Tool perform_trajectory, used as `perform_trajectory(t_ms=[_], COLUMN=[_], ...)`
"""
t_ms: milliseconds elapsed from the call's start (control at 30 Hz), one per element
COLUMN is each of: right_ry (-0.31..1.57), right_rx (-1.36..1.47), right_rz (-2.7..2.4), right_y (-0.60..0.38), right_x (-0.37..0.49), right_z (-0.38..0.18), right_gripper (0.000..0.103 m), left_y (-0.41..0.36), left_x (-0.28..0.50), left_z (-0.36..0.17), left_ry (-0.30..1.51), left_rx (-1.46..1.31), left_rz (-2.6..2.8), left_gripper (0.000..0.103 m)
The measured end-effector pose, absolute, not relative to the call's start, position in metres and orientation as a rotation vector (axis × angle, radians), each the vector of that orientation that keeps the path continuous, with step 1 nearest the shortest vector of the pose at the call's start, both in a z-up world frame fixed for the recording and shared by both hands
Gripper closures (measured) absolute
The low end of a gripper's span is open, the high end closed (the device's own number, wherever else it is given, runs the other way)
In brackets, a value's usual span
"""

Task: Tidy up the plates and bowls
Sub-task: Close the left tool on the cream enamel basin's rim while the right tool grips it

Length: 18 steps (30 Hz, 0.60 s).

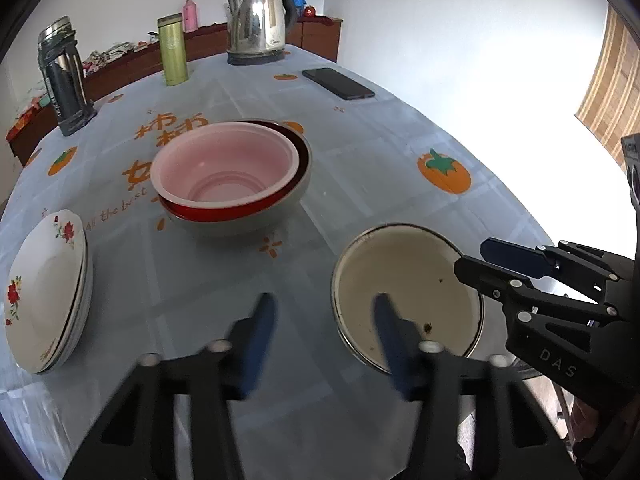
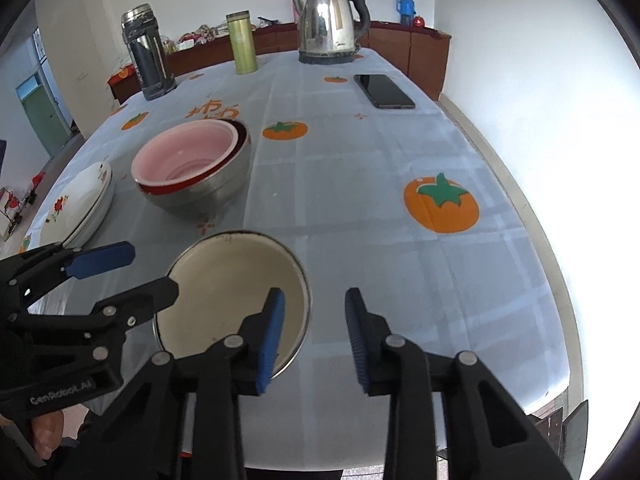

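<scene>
Landmark: enamel bowl [image 1: 404,292], cream inside, dark-rimmed, speckled, near the front edge of the desk [image 2: 360,184], under a pale cloth with orange fruit prints.

- Stack of flowered plates [image 1: 44,288]: far left of the bowl, count unclear, only edges showing.
- Left gripper [image 1: 324,330]: at the bowl's left rim. One blue pad lay over the bowl's inside, the other outside it; jaws partly apart, rim between them. Pad contact could not be made out, the fingers being blurred.
- Nested bowls behind and left of the enamel bowl: pink bowl [image 1: 224,172] inside a red one [image 1: 240,216] inside a steel one [image 2: 208,192]; the lower two largely hidden.
- Right gripper [image 2: 316,334]: at the bowl's right rim, one pad inside, one outside, jaws parted with a visible gap; grip not confirmed.
- Far behind the bowl: dark flask [image 1: 64,80], green tumbler [image 1: 173,50], kettle [image 1: 260,20], phone [image 1: 338,83].
- A fingertip showed at the lower left edge of the right wrist view, otherwise cut off.
</scene>
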State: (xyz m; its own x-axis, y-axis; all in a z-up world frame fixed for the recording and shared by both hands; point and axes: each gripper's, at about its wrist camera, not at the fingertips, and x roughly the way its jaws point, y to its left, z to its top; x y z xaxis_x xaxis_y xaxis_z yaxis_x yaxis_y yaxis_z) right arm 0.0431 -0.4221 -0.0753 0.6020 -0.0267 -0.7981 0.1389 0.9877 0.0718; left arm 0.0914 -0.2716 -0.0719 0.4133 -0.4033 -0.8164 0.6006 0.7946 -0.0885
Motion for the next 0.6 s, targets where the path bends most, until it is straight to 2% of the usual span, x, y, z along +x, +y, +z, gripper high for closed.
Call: perform_trajectory(t_ms=[200,300,600], right_ry=[0.937,0.945,0.947], right_rx=[0.132,0.128,0.153], right_rz=[-0.085,-0.071,-0.054], right_y=[-0.422,-0.421,-0.418], right_x=[0.04,0.04,0.04], right_z=[-0.081,-0.084,-0.087], right_gripper=[0.088,0.091,0.092], left_y=[-0.276,-0.278,-0.281], left_x=[0.089,0.088,0.082], left_z=[-0.077,-0.08,-0.082], left_ry=[0.972,0.985,0.952], left_rx=[0.25,0.251,0.286], left_rz=[-0.654,-0.67,-0.653], left_gripper=[0.08,0.09,0.09])
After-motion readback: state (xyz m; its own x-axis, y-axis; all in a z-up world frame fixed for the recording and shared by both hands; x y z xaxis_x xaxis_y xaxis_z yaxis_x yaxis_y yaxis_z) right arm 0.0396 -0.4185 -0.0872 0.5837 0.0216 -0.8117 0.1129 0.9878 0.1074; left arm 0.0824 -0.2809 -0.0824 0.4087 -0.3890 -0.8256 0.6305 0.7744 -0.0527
